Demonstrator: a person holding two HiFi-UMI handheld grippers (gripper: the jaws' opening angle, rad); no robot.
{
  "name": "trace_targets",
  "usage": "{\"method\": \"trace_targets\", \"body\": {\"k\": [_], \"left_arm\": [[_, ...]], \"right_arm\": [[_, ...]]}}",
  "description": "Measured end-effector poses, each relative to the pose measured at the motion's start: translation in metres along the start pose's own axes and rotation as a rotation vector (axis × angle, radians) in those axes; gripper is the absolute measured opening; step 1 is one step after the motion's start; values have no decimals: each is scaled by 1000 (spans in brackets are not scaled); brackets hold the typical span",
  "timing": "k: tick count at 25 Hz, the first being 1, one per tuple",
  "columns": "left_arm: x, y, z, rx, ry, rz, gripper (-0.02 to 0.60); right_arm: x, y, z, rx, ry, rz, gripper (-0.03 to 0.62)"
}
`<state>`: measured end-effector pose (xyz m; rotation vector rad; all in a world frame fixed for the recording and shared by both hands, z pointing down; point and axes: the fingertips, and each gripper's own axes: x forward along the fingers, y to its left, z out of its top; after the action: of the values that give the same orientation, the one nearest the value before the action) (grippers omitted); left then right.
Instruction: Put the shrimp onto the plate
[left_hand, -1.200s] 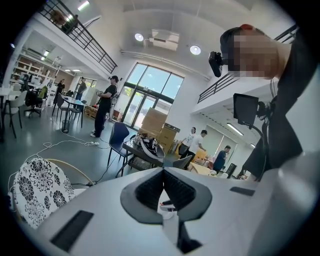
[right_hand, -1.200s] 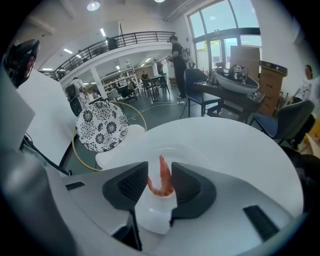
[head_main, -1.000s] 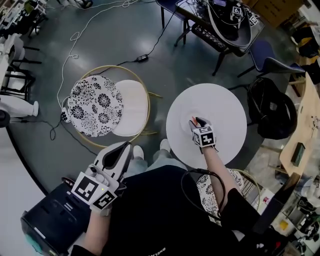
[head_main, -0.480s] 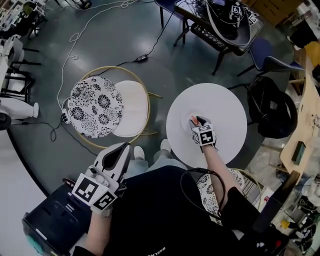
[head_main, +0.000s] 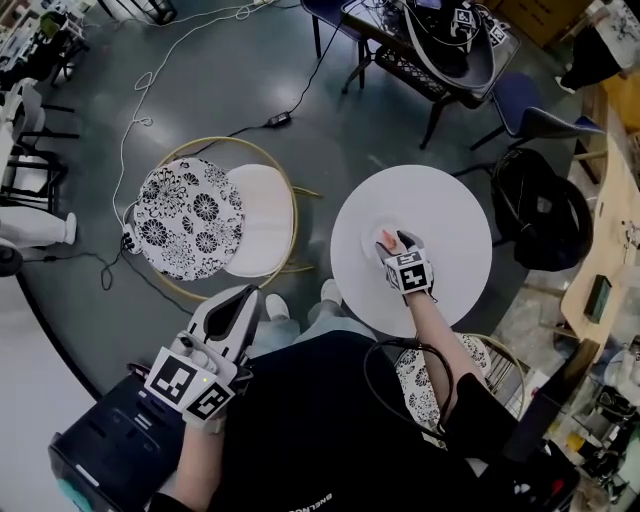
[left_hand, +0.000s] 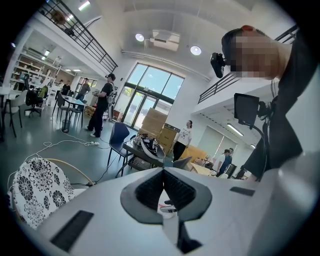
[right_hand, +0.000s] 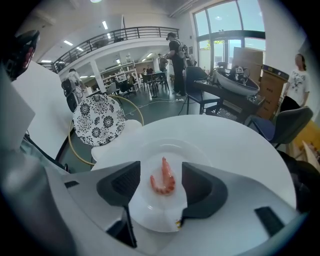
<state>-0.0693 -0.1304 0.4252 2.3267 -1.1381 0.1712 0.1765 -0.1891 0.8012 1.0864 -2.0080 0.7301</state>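
A pink shrimp (right_hand: 163, 180) lies curled on a white plate (right_hand: 150, 216) on the round white table (head_main: 445, 215). My right gripper (right_hand: 161, 183) hangs just over the plate with its jaws opening. The shrimp lies between the pads, apart from both. In the head view the right gripper (head_main: 392, 244) is near the table's middle, with the shrimp (head_main: 387, 238) showing at its tips. My left gripper (head_main: 240, 300) is held low by the person's lap, away from the table. In its own view the left gripper (left_hand: 163, 181) has its jaws together and nothing in them.
A gold-framed chair with a black-and-white floral cushion (head_main: 187, 215) stands left of the table. A black bag on a chair (head_main: 545, 222) sits to the right. A cable (head_main: 150, 75) runs over the grey floor. Beyond stand a dark table (head_main: 440, 45) and people.
The right gripper's jaws stand a little wider around the shrimp than before. The left gripper has stayed where it was. The head view has shifted slightly.
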Motion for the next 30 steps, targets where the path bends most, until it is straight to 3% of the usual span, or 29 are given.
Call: {"method": "trace_targets", "body": {"k": [6,14,23,30], "left_arm": [[-1,0,-2,1,-4,-16,5],[-8,3,1,9,-24,-50,5],[-25,17,14,28,-50,-104,5],[-35,22,28,30,-75,-159,5]], "right_arm": [[-14,2,14,-23,-34,-10,247],[-60,31,78,-10,-186,40,241],[-136,99,175,-12,-433,110,60],[-194,155,222,46,-570,203,25]]}}
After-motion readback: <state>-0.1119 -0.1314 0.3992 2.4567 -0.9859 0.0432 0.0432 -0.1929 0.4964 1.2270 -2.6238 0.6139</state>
